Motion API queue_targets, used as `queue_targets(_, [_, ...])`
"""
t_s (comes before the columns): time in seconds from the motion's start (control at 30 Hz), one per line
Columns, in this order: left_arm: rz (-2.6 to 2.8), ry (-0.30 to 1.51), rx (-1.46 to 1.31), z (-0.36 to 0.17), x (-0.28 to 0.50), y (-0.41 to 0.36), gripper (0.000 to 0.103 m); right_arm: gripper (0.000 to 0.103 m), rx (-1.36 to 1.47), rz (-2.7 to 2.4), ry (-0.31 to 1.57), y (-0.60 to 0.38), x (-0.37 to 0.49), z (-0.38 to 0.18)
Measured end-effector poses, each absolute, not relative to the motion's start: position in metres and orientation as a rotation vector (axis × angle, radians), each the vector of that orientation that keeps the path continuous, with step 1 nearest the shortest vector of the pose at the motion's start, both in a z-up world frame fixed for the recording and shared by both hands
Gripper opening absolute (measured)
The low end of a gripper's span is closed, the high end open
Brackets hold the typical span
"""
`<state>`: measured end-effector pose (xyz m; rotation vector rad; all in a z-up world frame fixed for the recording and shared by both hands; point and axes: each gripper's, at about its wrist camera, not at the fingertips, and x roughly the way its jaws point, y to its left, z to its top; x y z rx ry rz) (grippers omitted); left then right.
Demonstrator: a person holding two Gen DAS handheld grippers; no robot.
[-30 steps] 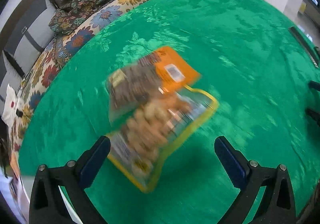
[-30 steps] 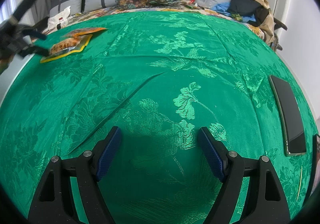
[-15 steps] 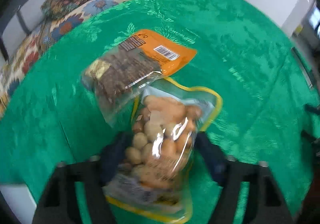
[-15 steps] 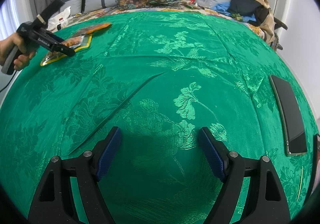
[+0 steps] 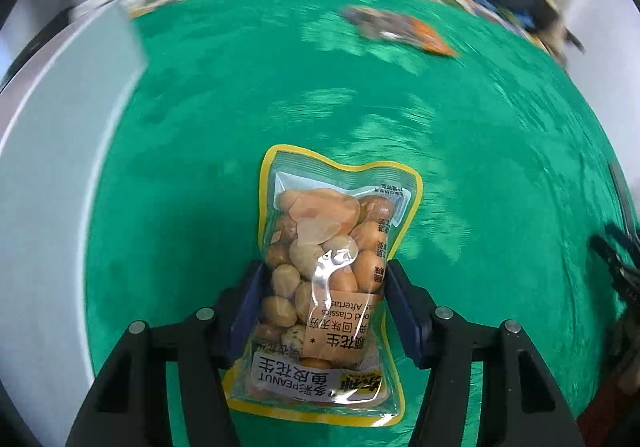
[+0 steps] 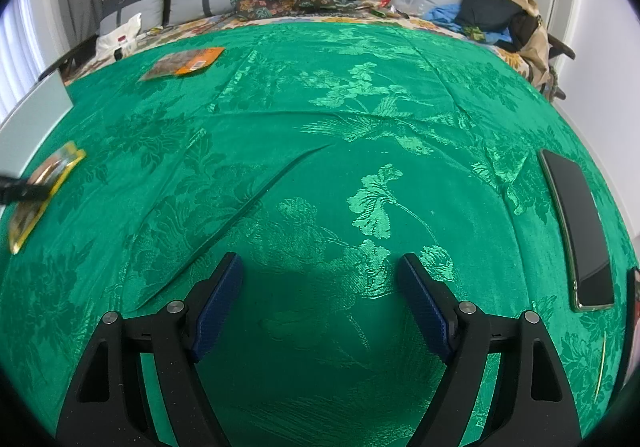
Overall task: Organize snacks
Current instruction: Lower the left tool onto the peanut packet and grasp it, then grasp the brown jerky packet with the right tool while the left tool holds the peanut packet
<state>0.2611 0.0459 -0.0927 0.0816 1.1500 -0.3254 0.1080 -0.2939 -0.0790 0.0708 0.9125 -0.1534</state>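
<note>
My left gripper (image 5: 322, 287) is shut on a clear, yellow-edged bag of peanuts (image 5: 332, 247), gripping its lower half and holding it above the green tablecloth (image 5: 200, 127). The bag also shows at the far left of the right wrist view (image 6: 44, 183). An orange-and-brown snack bag (image 5: 400, 29) lies flat farther away; it also shows in the right wrist view (image 6: 182, 63). My right gripper (image 6: 320, 299) is open and empty over the green cloth (image 6: 320, 127) near the front middle.
A black phone (image 6: 576, 227) lies at the right edge of the cloth. A white table edge (image 5: 48, 167) borders the cloth on the left. Behind the table is a floral-covered sofa (image 6: 404, 19) with clothes, bags and grey cushions.
My left gripper closed on the peanut bag, lifted it off the orange bag and swung it left and nearer. The right gripper stayed still.
</note>
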Motion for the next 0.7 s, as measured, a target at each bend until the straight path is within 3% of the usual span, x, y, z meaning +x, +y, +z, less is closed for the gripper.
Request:
queue_targets(0.13, [-0.275,1.104,0.034,-0.099,0.265,0.057,0.093,0.083,0.071,-0.153,0.912,-0.294,0.108,-0.079])
queue_targets(0.23, [-0.267,1.077,0.114,-0.106,0.267,0.051,0.103,0.083,0.071,-0.153,0.912,-0.294,0.108,-0.08])
queue_targets(0.43, [-0.301,0.954,0.142,-0.112,0.263,0.053,0.103,0.083,0.073,-0.153,0.913,-0.293,0.108,-0.079])
queue_targets(0.7, [-0.3,0.946,0.136,-0.114,0.265,0.054,0.103,0.086,0.066,-0.136,0.919,-0.292,0.11,-0.081])
